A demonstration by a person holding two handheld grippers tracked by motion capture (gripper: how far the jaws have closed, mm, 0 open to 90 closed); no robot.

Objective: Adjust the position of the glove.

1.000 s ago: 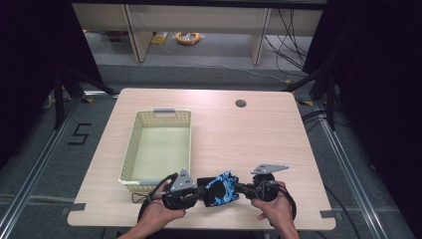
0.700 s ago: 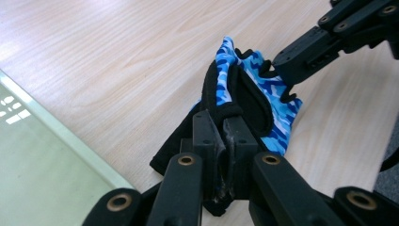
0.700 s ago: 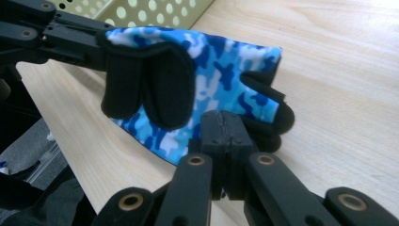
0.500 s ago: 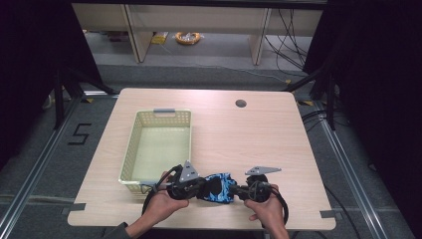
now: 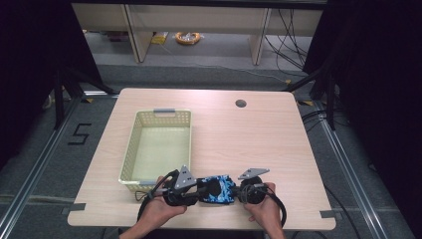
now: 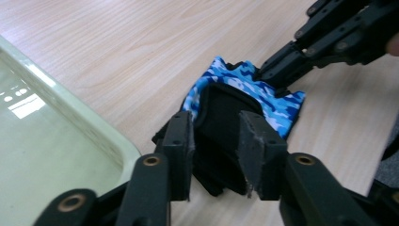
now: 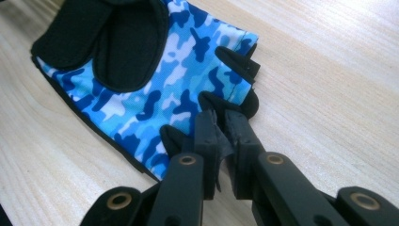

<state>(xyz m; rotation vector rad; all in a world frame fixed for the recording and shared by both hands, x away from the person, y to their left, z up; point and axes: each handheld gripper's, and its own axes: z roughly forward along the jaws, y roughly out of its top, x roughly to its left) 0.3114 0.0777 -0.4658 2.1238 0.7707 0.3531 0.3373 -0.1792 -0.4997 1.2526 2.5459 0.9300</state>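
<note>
Glove (image 5: 219, 189), blue camouflage, lies at the table's (image 5: 259, 144) six o'clock edge. Its cuff sits between the left gripper's (image 6: 217, 155) just-opened jaws, unpressed; its finger end is pinched by the right gripper (image 7: 220, 134). One-sided pulling could drag it short of the basket (image 5: 161, 115) at eleven o'clock.

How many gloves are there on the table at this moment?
1. A blue camouflage fingerless glove lies near the table's front edge, right of the basket, between the left gripper and the right gripper. Another underneath cannot be excluded.
</note>
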